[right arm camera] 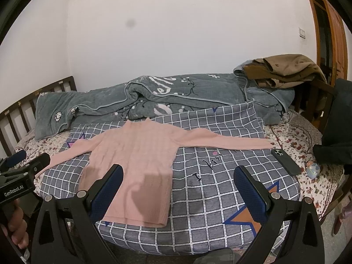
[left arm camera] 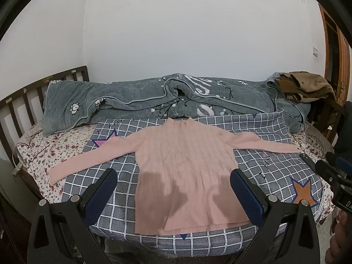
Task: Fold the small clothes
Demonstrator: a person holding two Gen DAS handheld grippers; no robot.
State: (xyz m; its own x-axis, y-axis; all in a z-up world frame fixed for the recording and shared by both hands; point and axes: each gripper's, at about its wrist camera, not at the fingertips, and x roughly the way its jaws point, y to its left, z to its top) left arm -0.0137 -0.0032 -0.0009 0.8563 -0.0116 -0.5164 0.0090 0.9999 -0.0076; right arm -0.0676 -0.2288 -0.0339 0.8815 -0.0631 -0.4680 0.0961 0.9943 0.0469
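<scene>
I see the sweater (left arm camera: 182,167) flat on the checked sheet (left arm camera: 275,171) over my bed (left arm camera: 37,154), quilt (left arm camera: 136,96) at 12 o'clock by the white wall (left arm camera: 176,33); left gripper (left arm camera: 176,193) and right gripper (right arm camera: 179,192) both gape empty.

A plain white wall (left arm camera: 176,26) fills the back of the room. At 3 o'clock stands an orange-brown wooden door (right arm camera: 334,35), with a small white wall switch (right arm camera: 302,33) just beside it. At 9 o'clock runs a dark brown wooden rail with slats (left arm camera: 26,101), the end of a bed with a flowery white sheet (left arm camera: 35,154). The light is soft and even.
</scene>
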